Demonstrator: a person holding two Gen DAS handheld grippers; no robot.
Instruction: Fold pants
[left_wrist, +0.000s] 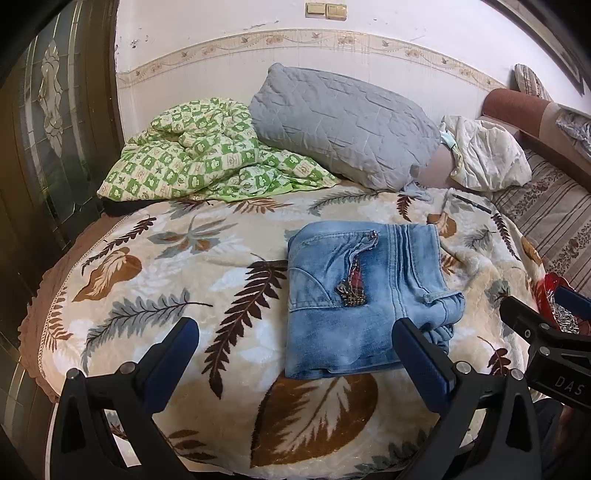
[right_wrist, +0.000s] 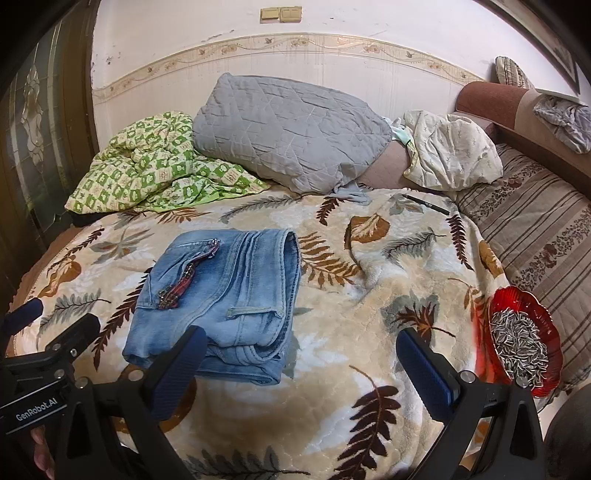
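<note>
Hidden or unclear: lower layers of the folded jeans (right_wrist: 218, 295) are covered by the top layer, so the number of folds cannot be told; their near corner is blocked by a finger of each claw; the dark slim object (right_wrist: 426, 204) beyond the jeans, near the pillows, is too small to identify; the wrinkled grey cloth (right_wrist: 565, 120) at the far right is cut by the frame edge.

Left claw (left_wrist: 295, 350): jaws spread wide, nothing between them; held low at the near edge of the jeans; its right finger (left_wrist: 421, 362) overlaps the jeans' near right corner in view, contact not determinable. Right claw (right_wrist: 301, 363): jaws equally wide apart, holding nothing; sits right of the jeans over bare blanket; its left finger (right_wrist: 177, 369) overlaps the jeans' near edge in view.

Jeans: light blue denim, folded into a compact rectangle, lying flat on the leaf-patterned blanket (right_wrist: 369, 306) of the bed; zipper and a red plaid patch face up.

Surroundings, relative to the jeans: grey quilted pillow (right_wrist: 288, 133) beyond them against the wall; green checked quilt (right_wrist: 147, 170) beyond-left; cream pillow (right_wrist: 450, 151) beyond-right; red glass dish (right_wrist: 554, 354) of sunflower seeds at the right, on the blanket edge; dark wooden door (left_wrist: 48, 129) with patterned glass far left.
</note>
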